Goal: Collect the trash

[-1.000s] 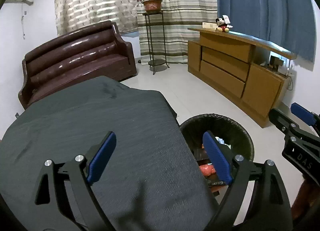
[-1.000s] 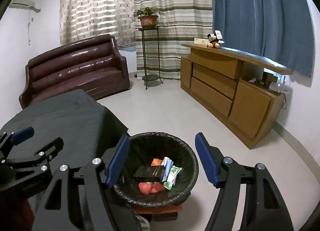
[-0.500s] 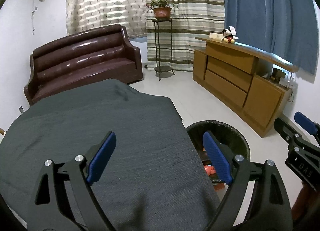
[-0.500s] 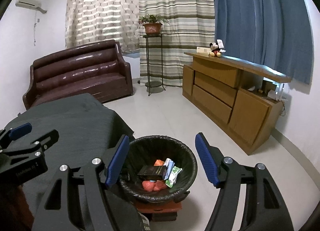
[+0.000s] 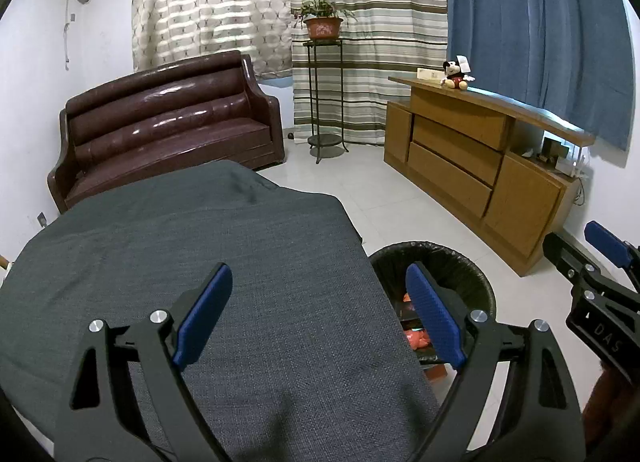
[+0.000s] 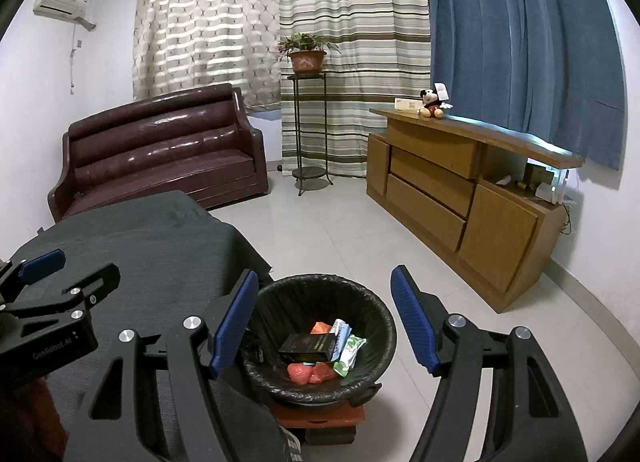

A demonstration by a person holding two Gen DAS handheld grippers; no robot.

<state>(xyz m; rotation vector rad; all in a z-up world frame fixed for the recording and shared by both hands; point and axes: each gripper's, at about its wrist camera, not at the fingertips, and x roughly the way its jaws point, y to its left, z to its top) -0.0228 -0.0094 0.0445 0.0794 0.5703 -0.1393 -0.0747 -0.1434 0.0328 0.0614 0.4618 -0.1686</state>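
My left hand-held gripper [image 5: 318, 312] points forward and somewhat downward, its blue-padded fingers [image 5: 204, 314] spread wide with nothing between them. My right hand-held gripper [image 6: 324, 320] tilts down about the same, fingers [image 6: 414, 326] parted a little less, also gripping nothing. The two sit side by side, well apart, each catching the other's tip at the edge of its own view.

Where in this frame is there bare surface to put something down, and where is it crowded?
The grey-covered table is bare from the sofa side to its bin-side edge. The tiled floor between bin and wooden cabinet is also free. The bin is crowded: a dark box, wrappers and red scraps.
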